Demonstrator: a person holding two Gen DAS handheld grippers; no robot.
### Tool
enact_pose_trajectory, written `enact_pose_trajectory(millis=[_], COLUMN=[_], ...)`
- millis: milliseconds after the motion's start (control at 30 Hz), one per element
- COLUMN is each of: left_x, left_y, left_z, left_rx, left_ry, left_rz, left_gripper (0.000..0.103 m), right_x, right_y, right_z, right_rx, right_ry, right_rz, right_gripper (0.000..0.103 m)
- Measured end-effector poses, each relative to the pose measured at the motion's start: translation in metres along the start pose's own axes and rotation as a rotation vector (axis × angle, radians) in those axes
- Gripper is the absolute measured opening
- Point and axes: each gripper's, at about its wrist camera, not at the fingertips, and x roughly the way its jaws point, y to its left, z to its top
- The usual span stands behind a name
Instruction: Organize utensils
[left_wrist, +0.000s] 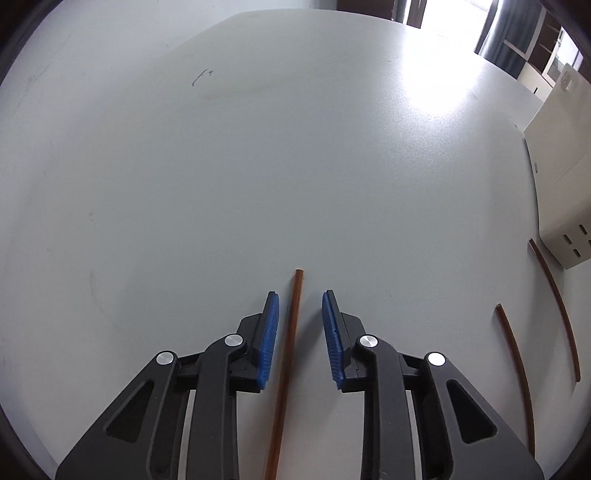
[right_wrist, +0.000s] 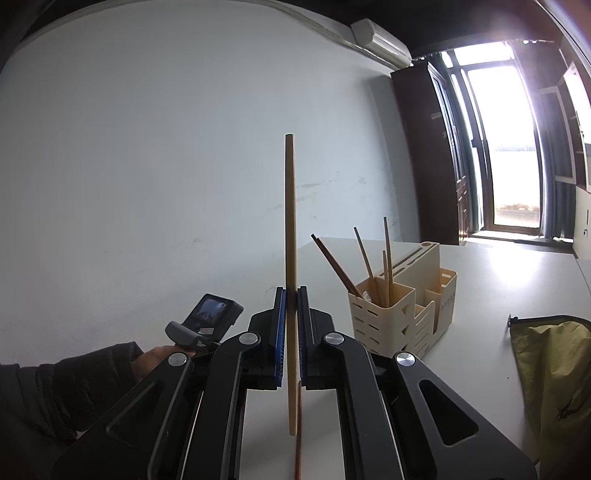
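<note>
Left gripper (left_wrist: 300, 306): pointed steeply down at the white table (left_wrist: 258, 166), jaws apart. A reddish-brown chopstick (left_wrist: 290, 350) lies on the table between the blue pads (left_wrist: 269, 343). A gap shows on each side of it, so neither pad presses it: straddled, not gripped. Its far end lies just ahead of the fingertips; its near end runs under the gripper body and off the bottom edge of the view.

To the right of this gripper, well apart from it, two more dark chopsticks (left_wrist: 517, 373) lie on the table. The fisheye lens bends them; the nearer one is cut off at the lower edge. Further right, a cream utensil holder (left_wrist: 561, 177) is seen only in part at the rim of the view.

Right gripper (right_wrist: 291, 291): held roughly level, jaws clenched on a pale wooden chopstick (right_wrist: 290, 221). The stick stands upright between the pads, its top well above the fingertips and its lower end below the pads. A dark streak below that end is blurred and cannot be identified.

Ahead and to the right of this gripper, the utensil holder (right_wrist: 402, 310) stands on the table. Several chopsticks (right_wrist: 369, 258) lean in its front-left compartment. What the other compartments contain cannot be made out.

To the left, a hand (right_wrist: 155, 360) in a dark sleeve (right_wrist: 55, 391) grasps the other device, whose small camera screen (right_wrist: 212, 314) faces the view; its jaws are hidden. At far right, a green pouch (right_wrist: 550, 369) lies on the table, partly cut off.
</note>
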Motion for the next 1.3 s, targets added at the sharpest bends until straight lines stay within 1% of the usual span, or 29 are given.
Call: enact_pose_trajectory(millis=[33,100,133,167,300,333,400,467,500,667,933,1033,1167,1300], left_x=[0.001,0.001,0.001,0.001,0.003,0.003,0.005,0.003,0.000,-0.031,-0.095,-0.110,-0.135,-0.151], left_y=[0.004,0.007,0.007,0.007,0.008,0.009,0.016,0.019,0.021,0.022,0.001,-0.010,-0.015,-0.022], left_z=[-0.001,-0.004,-0.006,-0.008,-0.011,-0.011,-0.011,-0.011,-0.011,-0.014,-0.031,-0.042,-0.040,-0.041], left_rx=[-0.002,0.008,0.017,0.026,0.034,0.033,0.013,0.004,-0.002,-0.010,0.047,0.069,0.094,0.107], left_ry=[-0.001,-0.014,-0.021,-0.026,-0.034,-0.035,-0.033,-0.052,-0.061,-0.112,-0.207,-0.243,-0.277,-0.309], left_rz=[-0.019,-0.020,-0.017,-0.008,-0.021,-0.032,-0.081,-0.082,-0.095,-0.183,-0.310,-0.331,-0.350,-0.360], left_gripper=[0.023,0.013,0.011,0.006,0.004,0.004,0.004,0.004,0.004,0.004,0.004,0.004,0.004,0.004], right_x=[0.000,0.001,0.002,0.003,0.007,0.008,0.009,0.009,0.009,0.010,0.013,0.012,0.010,0.009], right_y=[0.000,0.001,0.001,0.001,0.002,0.002,0.002,0.001,0.000,-0.002,0.000,-0.001,-0.002,-0.003], right_z=[0.000,0.000,0.000,0.000,-0.002,-0.002,-0.002,-0.002,-0.002,-0.002,-0.004,-0.004,-0.003,-0.003], right_rx=[0.000,0.000,0.000,0.000,-0.002,-0.001,0.000,0.003,0.005,0.012,0.011,0.013,0.018,0.020], right_ry=[0.000,0.001,0.004,0.007,0.016,0.017,0.017,0.016,0.014,0.011,0.020,0.017,0.009,0.006], right_rz=[0.003,0.002,0.004,0.005,0.003,0.003,0.002,0.000,0.000,-0.001,0.004,0.005,0.003,0.003], right_gripper=[0.007,0.007,0.007,0.007,0.007,0.007,0.006,0.007,0.007,0.007,0.007,0.007,0.007,0.007])
